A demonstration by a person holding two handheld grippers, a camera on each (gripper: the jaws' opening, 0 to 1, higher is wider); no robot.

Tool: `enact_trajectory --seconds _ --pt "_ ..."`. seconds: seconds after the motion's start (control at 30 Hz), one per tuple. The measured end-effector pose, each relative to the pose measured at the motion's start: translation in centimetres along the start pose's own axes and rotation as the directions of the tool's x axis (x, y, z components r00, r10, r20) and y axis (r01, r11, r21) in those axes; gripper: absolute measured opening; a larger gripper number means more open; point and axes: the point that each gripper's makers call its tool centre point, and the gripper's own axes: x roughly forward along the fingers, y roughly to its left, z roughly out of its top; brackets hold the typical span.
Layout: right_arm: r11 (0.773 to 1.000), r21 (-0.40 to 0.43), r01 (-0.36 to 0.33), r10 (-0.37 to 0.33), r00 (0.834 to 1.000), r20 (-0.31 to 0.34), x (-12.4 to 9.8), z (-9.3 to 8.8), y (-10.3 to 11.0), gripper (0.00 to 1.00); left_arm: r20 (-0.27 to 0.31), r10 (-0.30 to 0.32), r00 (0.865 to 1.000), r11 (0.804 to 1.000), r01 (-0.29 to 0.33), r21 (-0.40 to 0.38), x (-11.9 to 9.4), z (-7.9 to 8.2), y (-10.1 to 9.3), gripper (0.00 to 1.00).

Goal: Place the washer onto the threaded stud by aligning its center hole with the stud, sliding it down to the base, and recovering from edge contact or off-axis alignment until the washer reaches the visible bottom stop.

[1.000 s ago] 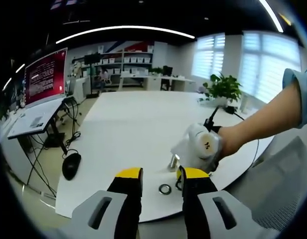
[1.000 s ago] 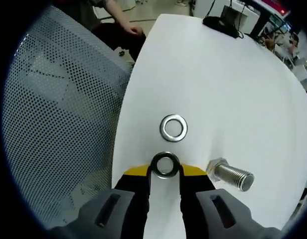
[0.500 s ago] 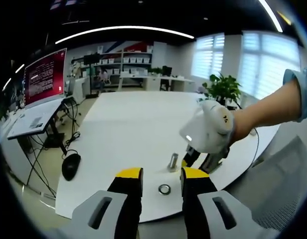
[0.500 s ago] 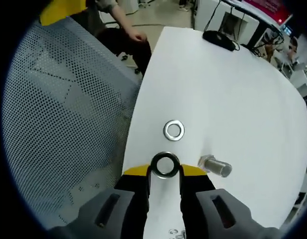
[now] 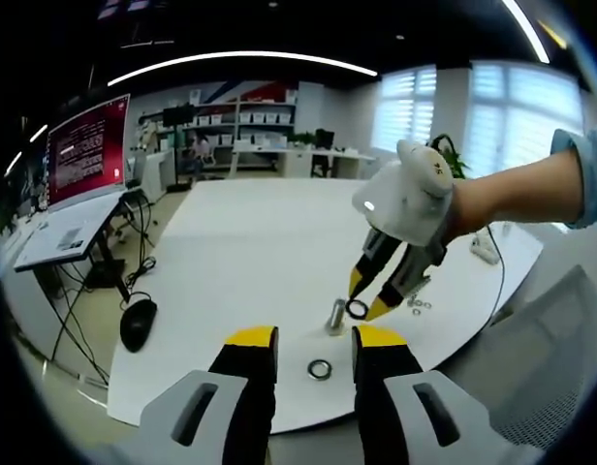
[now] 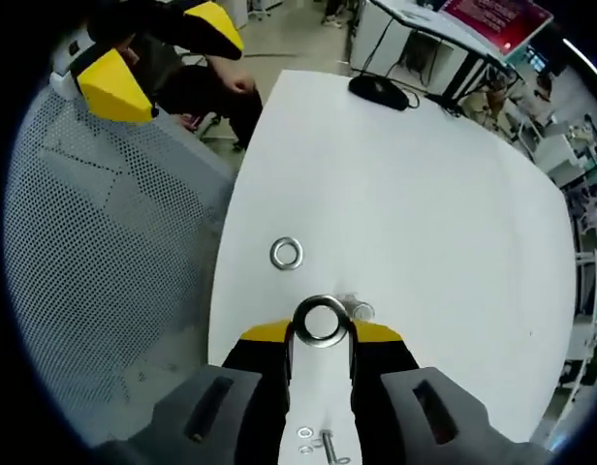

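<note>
The steel threaded stud (image 5: 335,316) stands upright near the white table's (image 5: 250,242) front edge. My right gripper (image 5: 366,298) comes in from the right, pointing down, shut on a washer (image 5: 358,309) held just right of the stud's top. In the right gripper view the held washer (image 6: 322,322) sits between my right gripper's (image 6: 322,331) yellow tips, and the stud (image 6: 360,311) shows nearly end-on just to its right. A second washer (image 5: 321,368) (image 6: 287,254) lies flat on the table. My left gripper (image 5: 313,341) hovers open before the table edge, holding nothing.
A mesh chair back (image 6: 95,252) stands beside the table edge. Small spare washers and a bolt (image 6: 318,446) lie near the stud. A black mouse (image 6: 381,92) rests at the far end of the table. A desk with a red screen (image 5: 90,145) is off to the left.
My right gripper has lifted with the washer and tipped downward, ending high over the stud. The left gripper has stayed still.
</note>
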Motion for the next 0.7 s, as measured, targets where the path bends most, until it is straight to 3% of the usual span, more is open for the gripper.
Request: enact_trajectory --seconds 0.23,0.7 --pt "0.999 -0.016 0.040 -0.040 0.999 -0.029 0.9 -0.6 -1.7 0.23 -0.001 0.000 1.000 1.000 0.000 0.000 0.0 0.0 0.0 0.28" --pt "0.999 -0.021 0.025 -0.026 0.998 -0.065 2.2 -1.0 -2.5 0.23 0.001 0.003 1.000 1.000 -0.003 -0.009 0.0 0.0 0.1 0.27"
